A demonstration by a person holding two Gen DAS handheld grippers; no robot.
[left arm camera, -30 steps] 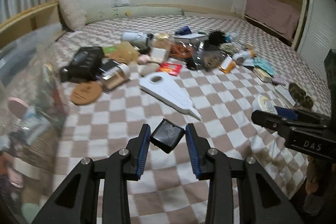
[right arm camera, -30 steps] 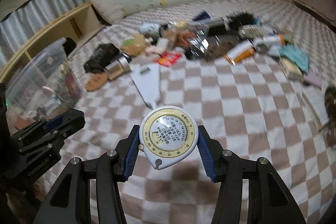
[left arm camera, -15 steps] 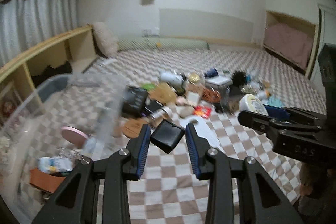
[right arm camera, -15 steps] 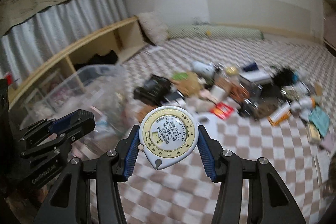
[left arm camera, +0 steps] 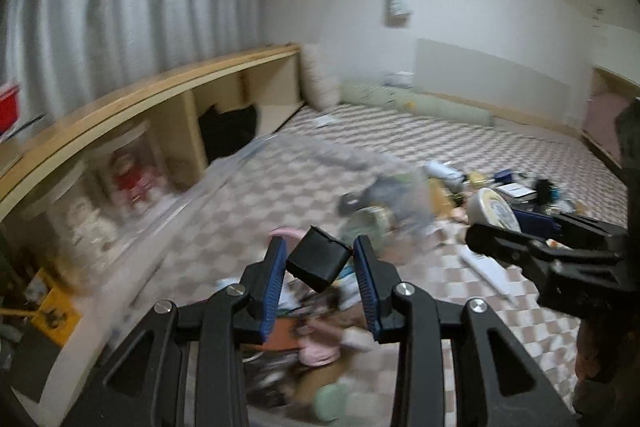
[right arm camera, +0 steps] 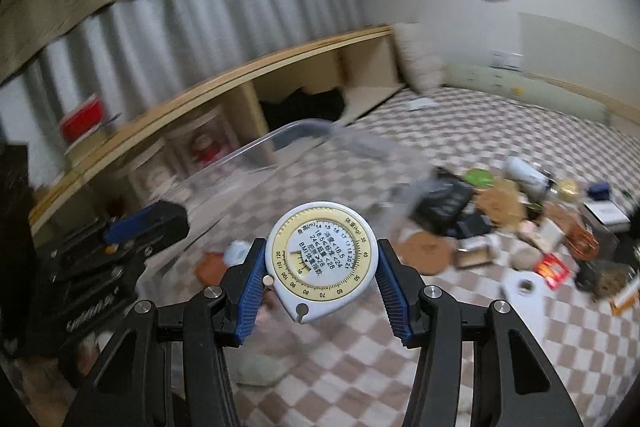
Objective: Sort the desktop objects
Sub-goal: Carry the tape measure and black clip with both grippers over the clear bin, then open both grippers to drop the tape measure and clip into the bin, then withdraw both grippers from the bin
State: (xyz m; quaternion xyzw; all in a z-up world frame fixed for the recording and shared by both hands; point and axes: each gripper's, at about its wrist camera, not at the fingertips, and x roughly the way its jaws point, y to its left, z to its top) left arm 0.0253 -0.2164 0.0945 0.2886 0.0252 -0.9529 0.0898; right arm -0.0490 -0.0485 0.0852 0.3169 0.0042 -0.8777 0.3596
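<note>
While the left claw [left arm camera: 320,259] grips a small black box [left arm camera: 318,258] between its blue pads, it hangs above a clear plastic bin [left arm camera: 248,195] with mixed items inside. The right claw [right arm camera: 322,271] is closed on a round white tape measure [right arm camera: 322,261] with a yellow dial, near the same bin [right arm camera: 280,163]. Further right, a pile of small things [right arm camera: 520,223] lies on the checkered bed [right arm camera: 500,131]. A wooden shelf [right arm camera: 248,87] stands along the curtain [right arm camera: 200,39].
</note>
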